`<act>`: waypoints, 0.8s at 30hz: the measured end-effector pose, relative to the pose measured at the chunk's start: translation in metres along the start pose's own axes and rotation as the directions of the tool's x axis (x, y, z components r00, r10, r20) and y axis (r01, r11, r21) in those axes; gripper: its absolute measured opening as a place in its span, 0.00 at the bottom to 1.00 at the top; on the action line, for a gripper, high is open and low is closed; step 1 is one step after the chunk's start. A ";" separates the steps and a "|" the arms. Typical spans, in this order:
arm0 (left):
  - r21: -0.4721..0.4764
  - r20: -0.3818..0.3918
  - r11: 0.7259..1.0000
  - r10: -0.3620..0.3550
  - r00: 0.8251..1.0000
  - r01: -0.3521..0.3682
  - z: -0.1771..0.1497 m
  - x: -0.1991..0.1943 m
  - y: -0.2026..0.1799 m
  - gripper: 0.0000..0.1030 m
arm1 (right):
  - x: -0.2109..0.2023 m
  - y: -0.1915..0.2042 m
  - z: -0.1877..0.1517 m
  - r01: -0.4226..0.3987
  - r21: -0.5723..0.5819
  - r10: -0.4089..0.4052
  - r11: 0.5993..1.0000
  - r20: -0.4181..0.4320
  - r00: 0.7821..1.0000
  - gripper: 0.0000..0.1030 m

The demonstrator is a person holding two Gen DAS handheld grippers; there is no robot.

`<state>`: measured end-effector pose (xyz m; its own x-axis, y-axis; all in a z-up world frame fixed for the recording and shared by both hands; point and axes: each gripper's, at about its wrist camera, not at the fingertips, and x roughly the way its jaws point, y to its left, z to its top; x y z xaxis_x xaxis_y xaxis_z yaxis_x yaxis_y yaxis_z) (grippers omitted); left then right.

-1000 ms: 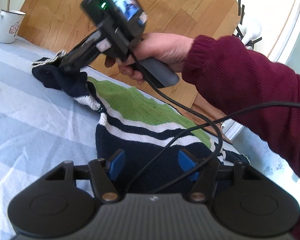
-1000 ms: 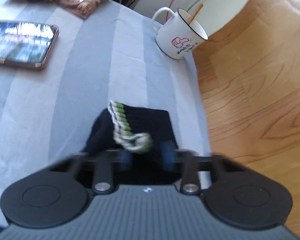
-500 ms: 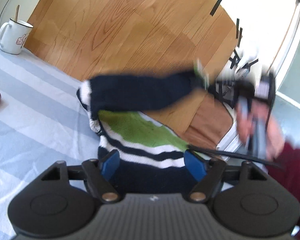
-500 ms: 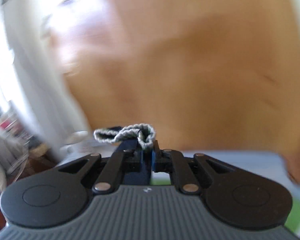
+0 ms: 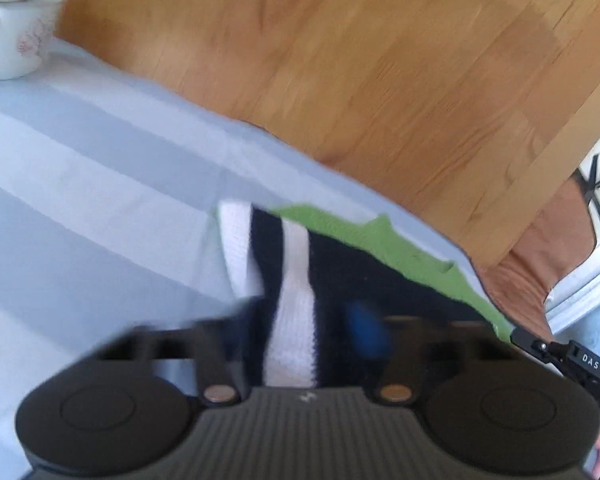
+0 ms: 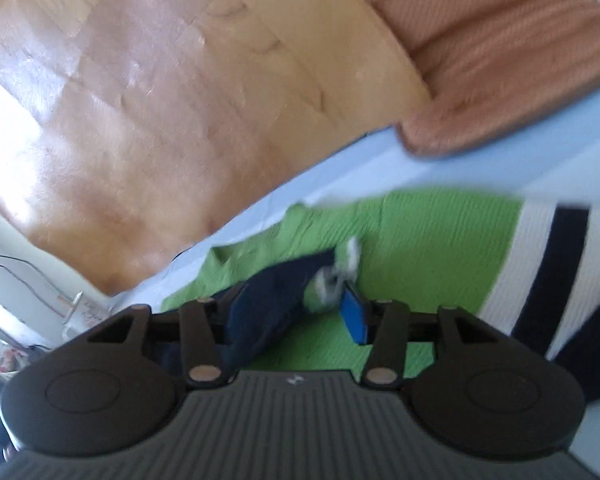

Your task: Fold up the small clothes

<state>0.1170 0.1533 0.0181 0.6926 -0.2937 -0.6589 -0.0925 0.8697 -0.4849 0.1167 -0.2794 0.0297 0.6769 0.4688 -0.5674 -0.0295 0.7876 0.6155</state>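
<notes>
A small knitted sweater (image 5: pixel 380 240) in navy, white and green lies flat on the striped light-blue cloth (image 5: pixel 80 200), close to its edge. In the left wrist view, my left gripper (image 5: pixel 306 316) sits at the sweater's striped side. Its jaws are closing, and a raised fold of navy and white knit fills the gap between the pads. In the right wrist view, the navy sleeve (image 6: pixel 276 292) with its striped cuff (image 6: pixel 336 272) lies across the green part of the sweater (image 6: pixel 440 240). My right gripper (image 6: pixel 296 304) is opening over it. The sleeve rests against the left finger, and the right pad (image 6: pixel 354 316) stands free.
A white mug (image 5: pixel 16 36) stands at the far left on the cloth. Beyond the cloth's edge is the wooden floor (image 5: pixel 340 60), with a brown mat (image 6: pixel 500 60) at the right. A black part of the other hand-held device (image 5: pixel 572 360) shows at the lower right.
My right gripper swung the sleeve from the far left across the sweater's body, rolled over, and parted its jaws. My left gripper shifted to the striped side, and its jaws narrowed on the knit.
</notes>
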 end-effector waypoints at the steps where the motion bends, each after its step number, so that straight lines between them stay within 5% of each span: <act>1: 0.036 0.002 0.999 0.005 1.000 -0.006 -0.001 0.003 -0.006 0.16 | 0.006 0.002 0.000 0.002 -0.021 -0.002 1.000 -0.019 1.000 0.34; 2: 0.056 0.010 0.998 0.015 1.000 -0.016 0.000 0.005 -0.012 0.15 | 0.010 0.004 0.001 0.005 -0.056 -0.007 0.998 -0.030 1.000 0.21; 3: 0.054 0.039 0.998 0.021 0.999 -0.023 0.000 0.002 -0.014 0.14 | 0.009 0.007 0.004 0.015 -0.092 -0.016 0.996 -0.017 1.000 0.19; 6: 0.044 0.131 0.998 0.032 0.991 -0.038 0.004 -0.007 -0.005 0.14 | -0.002 0.021 0.005 -0.008 -0.200 0.034 0.980 0.127 0.991 0.18; 8: 0.046 0.084 0.996 0.078 0.993 -0.082 0.002 0.007 -0.002 0.16 | 0.007 0.029 0.007 0.063 -0.255 -0.029 0.965 0.132 0.991 0.21; 11: 0.151 0.108 0.977 0.134 0.985 -0.149 -0.009 0.006 -0.016 0.31 | 0.016 0.019 0.013 0.139 -0.255 -0.142 0.957 0.009 0.990 0.37; 12: 0.164 0.113 0.974 0.141 0.984 -0.158 -0.010 0.001 -0.020 0.44 | 0.003 0.012 0.014 0.129 -0.224 -0.129 0.966 0.016 0.992 0.37; 15: 0.182 0.136 0.973 0.118 0.984 -0.141 -0.019 -0.034 -0.015 0.50 | -0.053 -0.009 0.013 0.085 -0.157 -0.073 0.984 0.085 0.994 0.37; 20: 0.193 0.009 0.981 -0.003 1.000 0.001 -0.057 -0.093 0.008 0.53 | -0.133 -0.043 -0.024 0.043 -0.143 -0.042 0.989 0.015 0.999 0.45; 24: 0.178 -0.184 0.971 -0.126 0.975 0.159 -0.110 -0.128 0.019 0.53 | -0.178 -0.058 -0.074 0.018 -0.141 -0.028 0.990 -0.065 0.997 0.46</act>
<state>-0.0522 0.1640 0.0304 0.5548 -0.4692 -0.6870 0.1478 0.8682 -0.4736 -0.0566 -0.3789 0.0545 0.6281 0.4718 -0.6188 -0.1201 0.8445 0.5220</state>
